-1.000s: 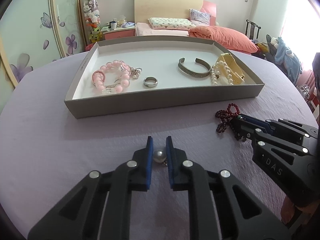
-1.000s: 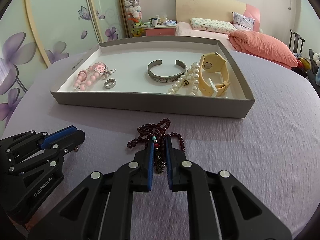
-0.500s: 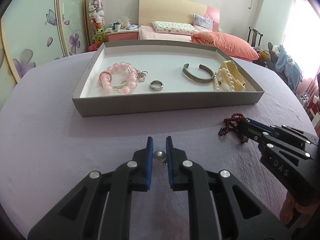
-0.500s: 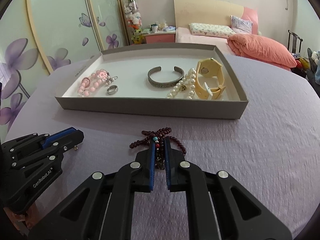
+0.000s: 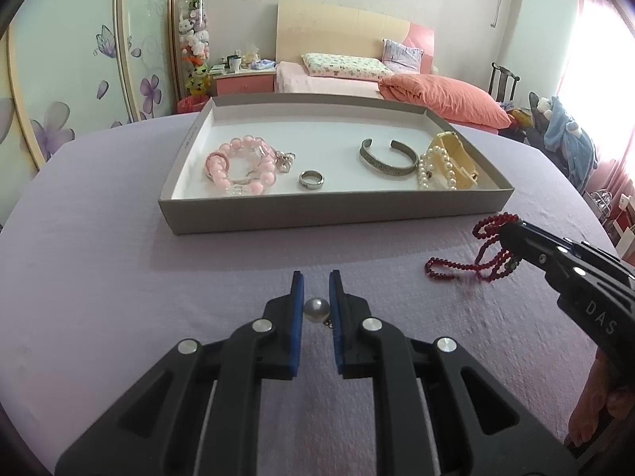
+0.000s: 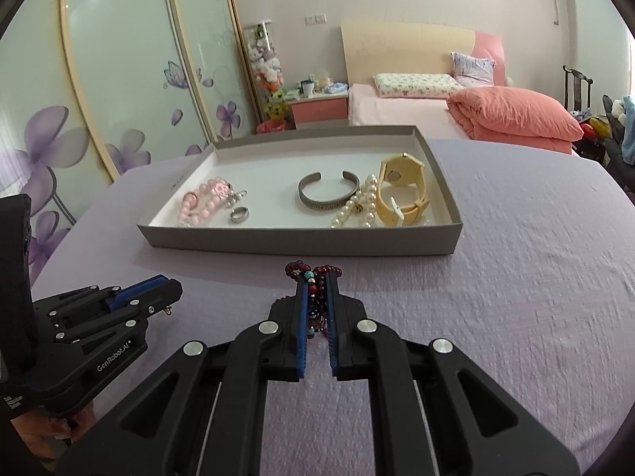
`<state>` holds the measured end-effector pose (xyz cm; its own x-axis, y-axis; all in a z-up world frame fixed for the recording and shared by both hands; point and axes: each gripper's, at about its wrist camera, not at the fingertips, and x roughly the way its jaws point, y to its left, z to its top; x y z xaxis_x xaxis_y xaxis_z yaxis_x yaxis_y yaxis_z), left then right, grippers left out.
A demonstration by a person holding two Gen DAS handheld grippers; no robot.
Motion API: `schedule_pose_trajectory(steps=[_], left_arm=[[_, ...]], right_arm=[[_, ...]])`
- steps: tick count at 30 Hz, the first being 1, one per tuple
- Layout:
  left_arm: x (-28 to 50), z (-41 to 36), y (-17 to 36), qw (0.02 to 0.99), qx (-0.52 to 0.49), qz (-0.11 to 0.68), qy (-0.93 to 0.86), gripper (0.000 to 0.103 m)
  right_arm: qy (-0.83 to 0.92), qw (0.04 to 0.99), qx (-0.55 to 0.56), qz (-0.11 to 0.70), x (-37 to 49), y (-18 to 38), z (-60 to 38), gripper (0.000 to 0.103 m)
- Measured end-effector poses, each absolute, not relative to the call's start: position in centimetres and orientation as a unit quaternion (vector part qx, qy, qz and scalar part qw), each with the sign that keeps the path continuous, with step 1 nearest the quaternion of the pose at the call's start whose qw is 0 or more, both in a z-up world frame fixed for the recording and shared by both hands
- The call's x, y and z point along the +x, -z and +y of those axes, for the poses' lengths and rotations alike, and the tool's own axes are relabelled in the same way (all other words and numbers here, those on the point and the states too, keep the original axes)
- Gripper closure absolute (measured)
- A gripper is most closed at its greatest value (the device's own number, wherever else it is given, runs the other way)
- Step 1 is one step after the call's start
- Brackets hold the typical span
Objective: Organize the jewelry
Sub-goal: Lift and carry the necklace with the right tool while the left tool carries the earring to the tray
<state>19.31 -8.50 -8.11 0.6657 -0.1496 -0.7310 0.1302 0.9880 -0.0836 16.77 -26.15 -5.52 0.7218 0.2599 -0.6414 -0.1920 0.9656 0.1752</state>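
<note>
Both grippers are loaded, so this is the carry leg, jewelry heading for the grey tray ahead on the lilac tablecloth. On the left, the left gripper has its blue pads pinched narrow on a pearl earring, which sits between the fingers a little back from the tips. Over on the right, the right gripper is clamped on a dark red bead necklace, loops spilling out past the fingertips and dangling. Next, I'd say, each needs lifting over the tray's near wall to a bare patch of white floor before letting go.
</note>
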Motion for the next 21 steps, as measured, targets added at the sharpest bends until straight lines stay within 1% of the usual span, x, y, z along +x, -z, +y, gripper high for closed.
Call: schedule_pose_trajectory(steps=[7,14,21], left_arm=[[19.5,-8.5,5.9,0.92,-0.004,0.384,0.074,0.089],[21.7,-8.0,3.3,0.927,0.001,0.371,0.061,0.089],[24.6,-7.4,2.6,0.928,0.004,0.371,0.045,0.089]], right_arm=[[-0.121,0.934,0.043,0.332,17.3,3.4,-26.2,0.094],[-0.114,0.944,0.031,0.307,19.4,0.3,-26.0,0.094],[-0.103,0.949,0.028,0.297,22.5,-0.8,-25.9,0.094]])
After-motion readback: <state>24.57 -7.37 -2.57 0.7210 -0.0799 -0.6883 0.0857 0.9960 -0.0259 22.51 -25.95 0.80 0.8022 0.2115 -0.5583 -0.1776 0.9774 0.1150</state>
